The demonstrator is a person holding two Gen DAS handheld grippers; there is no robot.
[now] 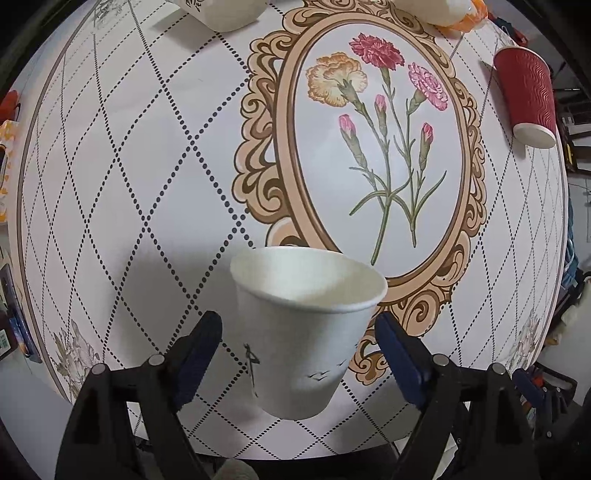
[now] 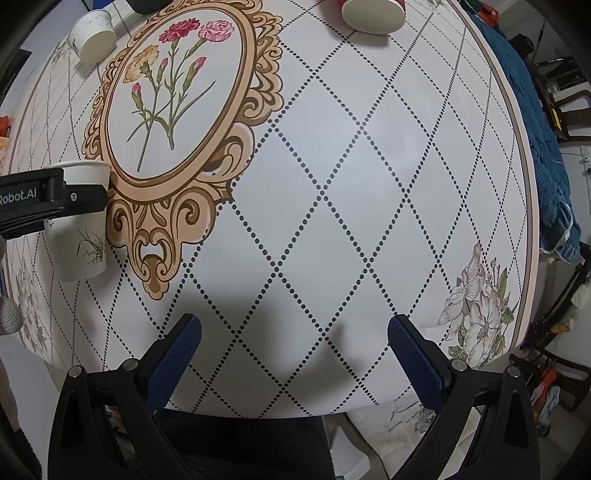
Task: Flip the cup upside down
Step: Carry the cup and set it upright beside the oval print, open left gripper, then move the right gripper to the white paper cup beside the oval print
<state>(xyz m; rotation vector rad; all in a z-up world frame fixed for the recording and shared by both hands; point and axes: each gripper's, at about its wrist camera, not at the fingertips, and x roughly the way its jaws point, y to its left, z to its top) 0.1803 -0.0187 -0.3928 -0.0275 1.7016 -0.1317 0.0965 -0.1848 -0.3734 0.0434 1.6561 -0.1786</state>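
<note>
Left tongs (image 1: 297, 326): spread wide, straddling white cup (image 1: 304, 328), pads clear of the cup wall on both sides. White cup: upright, mouth up, standing on counter (image 1: 147, 147) near its front edge. Right tongs (image 2: 294, 330): spread wide, holding nothing, above bare counter. Red cup (image 1: 526, 94): mouth down, far right.

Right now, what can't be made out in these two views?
- Left view: whether the fingers touch the white cup; gaps show on both sides, but its base sits low between them.
- Right view: the left gripper's body covers the cup's middle, hiding any contact.
- Right view: the red cup is cut off by the top edge.
- Left view: ink marks on the cup are too small to read.
</note>
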